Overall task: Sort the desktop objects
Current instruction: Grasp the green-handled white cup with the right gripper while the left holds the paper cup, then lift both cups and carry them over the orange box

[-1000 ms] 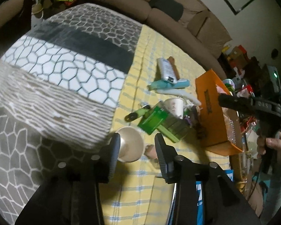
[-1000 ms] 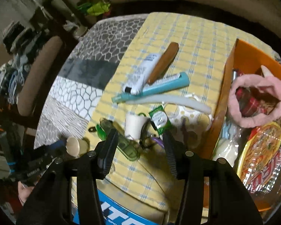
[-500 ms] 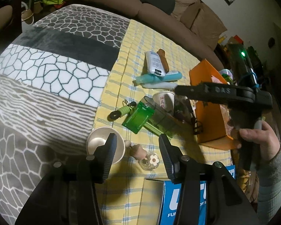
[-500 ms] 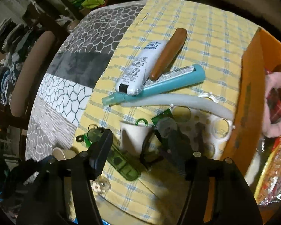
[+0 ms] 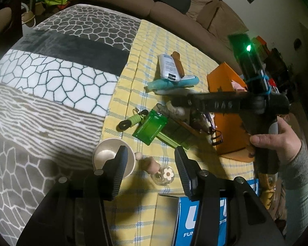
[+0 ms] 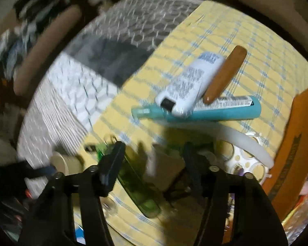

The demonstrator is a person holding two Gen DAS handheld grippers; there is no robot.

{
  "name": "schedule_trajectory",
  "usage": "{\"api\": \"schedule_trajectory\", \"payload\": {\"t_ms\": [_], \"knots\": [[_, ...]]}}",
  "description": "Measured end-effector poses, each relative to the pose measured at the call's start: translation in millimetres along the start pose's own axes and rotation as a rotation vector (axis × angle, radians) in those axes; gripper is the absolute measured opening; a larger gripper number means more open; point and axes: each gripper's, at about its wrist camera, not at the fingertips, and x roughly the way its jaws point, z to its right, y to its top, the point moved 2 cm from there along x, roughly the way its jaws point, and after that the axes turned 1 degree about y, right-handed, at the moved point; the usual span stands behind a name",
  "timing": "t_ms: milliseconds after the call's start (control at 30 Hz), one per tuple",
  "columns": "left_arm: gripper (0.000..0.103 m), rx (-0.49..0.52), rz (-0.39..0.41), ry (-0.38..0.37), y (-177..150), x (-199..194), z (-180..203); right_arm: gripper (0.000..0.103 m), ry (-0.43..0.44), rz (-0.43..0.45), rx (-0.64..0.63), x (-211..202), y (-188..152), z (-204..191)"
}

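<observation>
On the yellow checked cloth (image 5: 133, 215) lies a pile of small things. My right gripper (image 6: 154, 160) points steeply down over a white paper cup (image 6: 164, 166), which stands between its fingers; the jaws are closing, with a gap still showing on the left side. The picture is blurred. In the left wrist view that same gripper (image 5: 176, 102) reaches in from the right, held by a hand (image 5: 277, 141). My left gripper (image 5: 152, 162) hovers open above a small wooden peg figure (image 5: 152, 164) and a glass ball with a flower (image 5: 164, 177), beside a beige cup (image 5: 110, 155).
A green card holder (image 5: 152, 127) and a green case (image 6: 137, 186) lie near the cup. A white tube (image 6: 186, 86), a brown wooden stick (image 6: 225, 73) and a teal tube (image 6: 215, 110) are stacked further back. An orange box (image 6: 297, 143) stands right; a blue box (image 5: 205, 221) is at the front.
The right gripper has come down and leftward over the white cup, rolled, and narrowed its jaws. The left gripper has stayed near the beige cup with its jaws slightly wider.
</observation>
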Motion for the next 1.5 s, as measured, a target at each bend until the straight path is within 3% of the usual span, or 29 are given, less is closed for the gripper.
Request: {"api": "schedule_trajectory", "payload": {"t_ms": [100,300,433,500,567,667,900,933,967,1067,1200,1500], "knots": [[0.052,-0.009,0.008,0.024,3.4,-5.8,-9.7,0.024,-0.019,-0.082,-0.077,-0.7,-15.8,-6.7],[0.058,0.003,-0.001,0.114,5.6,-12.8,-31.0,0.023,0.012,-0.110,-0.125,-21.1,-56.3,-15.9],[0.057,0.001,-0.039,0.174,0.0,-4.5,-43.8,0.022,0.016,-0.081,-0.075,-17.6,-68.7,-18.3],[0.054,-0.018,-0.074,0.198,-4.5,3.1,-53.3,0.015,0.052,-0.055,-0.030,-17.1,-69.7,-15.8],[0.042,-0.030,-0.095,0.218,-6.2,10.0,-59.3,0.014,0.060,-0.034,0.002,-17.2,-70.0,-13.9],[0.036,-0.022,-0.099,0.245,-6.0,15.9,-62.8,0.012,0.077,-0.003,0.033,-21.2,-74.7,-11.1],[0.036,-0.018,-0.126,0.278,-6.6,34.2,-63.6,0.011,0.158,0.046,0.200,-21.5,-84.7,12.5],[0.030,-0.017,-0.126,0.271,-6.9,34.1,-61.9,0.011,0.161,0.057,0.219,-19.4,-84.7,16.2],[0.007,-0.016,-0.127,0.260,-6.9,34.1,-60.7,0.010,0.175,0.072,0.239,-18.9,-84.4,18.7],[0.003,0.005,-0.090,0.261,-5.0,26.3,-51.8,0.004,0.165,0.126,0.269,-24.3,-85.2,22.4],[0.003,-0.017,-0.052,0.147,1.1,10.4,-44.7,0.004,0.252,0.223,0.305,-47.5,-90.2,30.0],[0.003,-0.062,0.016,-0.018,8.9,-19.6,-32.1,0.004,0.349,0.363,0.384,-106.4,-112.8,50.1]]}}
